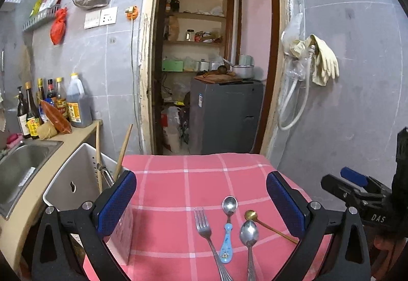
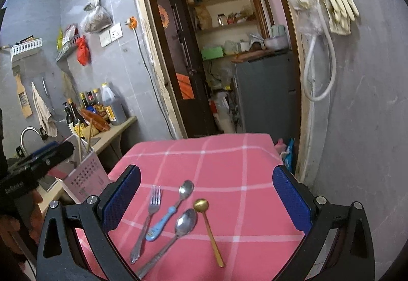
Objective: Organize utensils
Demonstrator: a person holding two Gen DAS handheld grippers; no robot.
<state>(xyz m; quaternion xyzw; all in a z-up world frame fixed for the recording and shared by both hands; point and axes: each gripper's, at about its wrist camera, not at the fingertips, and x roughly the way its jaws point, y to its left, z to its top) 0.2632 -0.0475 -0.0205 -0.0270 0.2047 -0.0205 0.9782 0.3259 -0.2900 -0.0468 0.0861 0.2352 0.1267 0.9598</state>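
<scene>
Both tools hover with nothing gripped: the left hand-held gripper (image 1: 201, 207) and the right hand-held gripper (image 2: 206, 200) have their blue pads spread wide, framing the cutlery, probably to choose a first pick. At lower centre of the frame, on the pink-checked desk (image 2: 229, 158), lie a fork (image 2: 150, 214), a blue-handled spoon (image 2: 176, 207), a steel spoon (image 2: 178, 232) and a gold spoon (image 2: 207, 225), side by side. The white holder (image 1: 76, 179), at lower left and already holding chopsticks (image 1: 122, 151), looks the likely destination.

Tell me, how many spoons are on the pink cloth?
3: the blue-handled spoon beside the fork, the plain steel spoon right of it, and the gold spoon farthest right. None looks hidden.
</scene>
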